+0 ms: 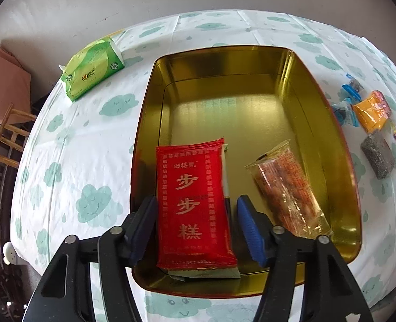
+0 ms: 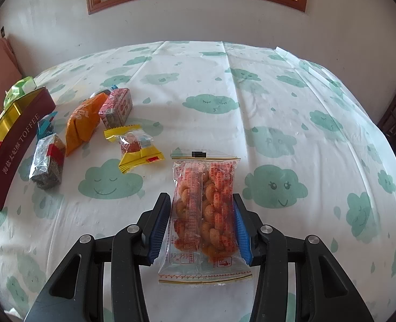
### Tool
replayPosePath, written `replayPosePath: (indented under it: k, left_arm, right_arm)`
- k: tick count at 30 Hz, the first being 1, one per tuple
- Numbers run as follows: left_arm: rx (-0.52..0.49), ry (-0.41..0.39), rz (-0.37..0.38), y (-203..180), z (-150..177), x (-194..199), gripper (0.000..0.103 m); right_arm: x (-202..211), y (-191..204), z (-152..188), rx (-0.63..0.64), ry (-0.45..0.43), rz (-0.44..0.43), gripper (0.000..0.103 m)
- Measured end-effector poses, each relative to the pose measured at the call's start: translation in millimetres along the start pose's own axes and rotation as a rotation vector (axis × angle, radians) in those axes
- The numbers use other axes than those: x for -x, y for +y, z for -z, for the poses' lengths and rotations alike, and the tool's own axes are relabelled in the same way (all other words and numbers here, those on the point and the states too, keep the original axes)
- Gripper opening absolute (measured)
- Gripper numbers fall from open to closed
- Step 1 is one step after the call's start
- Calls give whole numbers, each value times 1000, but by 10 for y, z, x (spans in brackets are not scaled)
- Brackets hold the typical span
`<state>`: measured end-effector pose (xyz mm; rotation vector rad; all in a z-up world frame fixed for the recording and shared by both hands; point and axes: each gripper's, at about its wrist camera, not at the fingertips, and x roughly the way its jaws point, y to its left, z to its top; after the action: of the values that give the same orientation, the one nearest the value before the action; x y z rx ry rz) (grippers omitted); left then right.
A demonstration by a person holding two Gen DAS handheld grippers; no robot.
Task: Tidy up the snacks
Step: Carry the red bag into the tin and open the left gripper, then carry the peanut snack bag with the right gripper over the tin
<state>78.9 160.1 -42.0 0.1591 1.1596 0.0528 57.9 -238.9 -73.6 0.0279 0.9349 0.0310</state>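
Note:
A gold-lined tin (image 1: 329, 145) with a dark red outside (image 2: 18, 145) stands on the table. In it lie a red snack packet (image 1: 194, 204) and a clear packet of orange snacks (image 1: 286, 190). My left gripper (image 1: 196, 222) is open, its fingers on either side of the red packet, with a gap on the right. My right gripper (image 2: 202, 225) is shut on a clear bag of orange peanuts (image 2: 204, 214), pads touching both sides. Loose snacks lie between: an orange packet (image 2: 81, 123), a pink box (image 2: 117, 107), a yellow candy (image 2: 135, 145), a dark bar (image 2: 47, 163).
A green tissue pack (image 1: 93, 68) lies left of the tin. The cloud-print tablecloth (image 2: 278, 107) covers the table. A wooden chair (image 1: 7, 139) stands off the left edge. A window is in the wall behind.

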Motion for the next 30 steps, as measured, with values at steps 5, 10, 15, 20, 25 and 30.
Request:
replayPosePath:
  k: [5, 10, 15, 20, 25, 30]
  left_arm:
    - [21, -33, 13, 7, 0, 136, 65]
    - [45, -59, 20, 16, 42, 258, 72]
    - [84, -87, 51, 22, 90, 377, 80]
    - [120, -106, 61, 15, 138, 431, 82]
    - [130, -113, 53, 6, 204, 433, 88]
    - [129, -123, 60, 19, 262, 429, 91]
  right_arm:
    - [-16, -2, -54, -4, 41, 3, 47]
    - [-25, -2, -85, -6, 66, 5, 47]
    - [-26, 22, -93, -18, 71, 20, 46]
    - [-19, 60, -99, -24, 79, 33, 41]
    - [-10, 67, -89, -57, 84, 45, 41]
    - [32, 106, -72, -83, 94, 32, 41]
